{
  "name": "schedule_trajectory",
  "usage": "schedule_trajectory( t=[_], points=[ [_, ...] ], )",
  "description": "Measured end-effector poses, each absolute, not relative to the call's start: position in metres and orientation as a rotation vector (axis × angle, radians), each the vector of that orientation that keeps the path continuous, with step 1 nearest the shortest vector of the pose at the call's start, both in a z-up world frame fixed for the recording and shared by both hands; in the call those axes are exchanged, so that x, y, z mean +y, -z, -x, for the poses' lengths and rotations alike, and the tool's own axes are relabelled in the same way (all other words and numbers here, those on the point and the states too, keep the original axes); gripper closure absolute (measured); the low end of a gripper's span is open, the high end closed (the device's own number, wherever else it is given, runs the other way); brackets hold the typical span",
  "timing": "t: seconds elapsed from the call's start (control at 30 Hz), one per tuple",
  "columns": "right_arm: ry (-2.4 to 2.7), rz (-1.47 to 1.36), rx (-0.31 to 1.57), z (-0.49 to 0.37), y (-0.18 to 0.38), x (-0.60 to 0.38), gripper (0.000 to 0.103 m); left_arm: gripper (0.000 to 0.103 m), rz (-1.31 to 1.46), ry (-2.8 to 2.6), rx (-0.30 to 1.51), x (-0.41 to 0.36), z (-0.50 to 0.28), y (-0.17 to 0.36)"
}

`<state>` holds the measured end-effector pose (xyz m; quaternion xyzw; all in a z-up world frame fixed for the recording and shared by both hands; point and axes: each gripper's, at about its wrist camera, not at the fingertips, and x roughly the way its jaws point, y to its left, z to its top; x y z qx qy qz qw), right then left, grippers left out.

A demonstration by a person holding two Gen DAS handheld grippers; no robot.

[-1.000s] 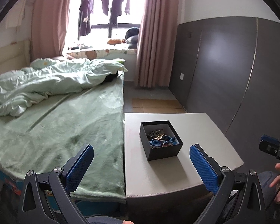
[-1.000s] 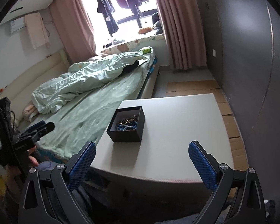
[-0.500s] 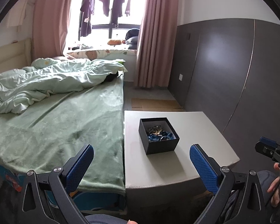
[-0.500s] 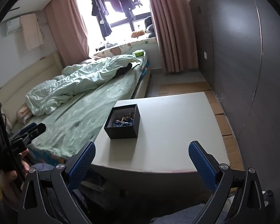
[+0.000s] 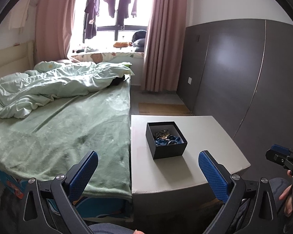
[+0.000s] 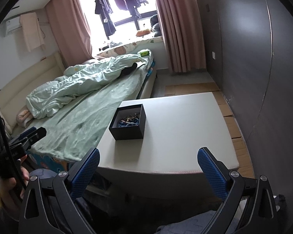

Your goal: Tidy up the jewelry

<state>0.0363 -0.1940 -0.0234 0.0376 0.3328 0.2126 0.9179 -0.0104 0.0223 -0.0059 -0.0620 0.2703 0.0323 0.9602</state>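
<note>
We find the black jewelry box [image 5: 166,140] standing open on the pale counter [image 5: 201,128], with a tangle of blue and gold jewelry [image 5: 167,137] heaped inside it. From our left gripper [image 5: 148,168], the box sits ahead of the fingers and between their two lines, a little nearer the right-hand pad, well apart from both tips. From our right gripper [image 6: 148,165], the same box [image 6: 128,121] lies ahead and toward the left-hand finger, again clear of the tips, with bare counter [image 6: 185,128] stretching between it and us. The beads [image 6: 129,120] show as a dark, mixed pile whose single pieces we cannot tell apart.

Both pairs of fingers stand spread wide and hold nothing; the blue pads [image 5: 213,173] of the left and those [image 6: 211,172] of the right hover short of the counter's near edge.

To the left of the counter, touching its side, lies the bed [image 5: 64,128] under a green blanket, with a rumpled pale duvet [image 5: 54,85] farther back. Beyond hang pink curtains [image 5: 160,39] at a window with dark clothes [image 5: 111,5], and a grey panelled wall [image 5: 234,68] closes the right side.
</note>
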Motion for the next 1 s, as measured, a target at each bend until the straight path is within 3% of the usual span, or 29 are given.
schedule_trajectory(
  t=[1.0],
  points=[
    [-0.391, -0.044, 0.720, -0.046, 0.027, -0.191, 0.003, 0.000, 0.111, -0.078, 0.544, 0.026, 0.006, 0.006]
  ],
)
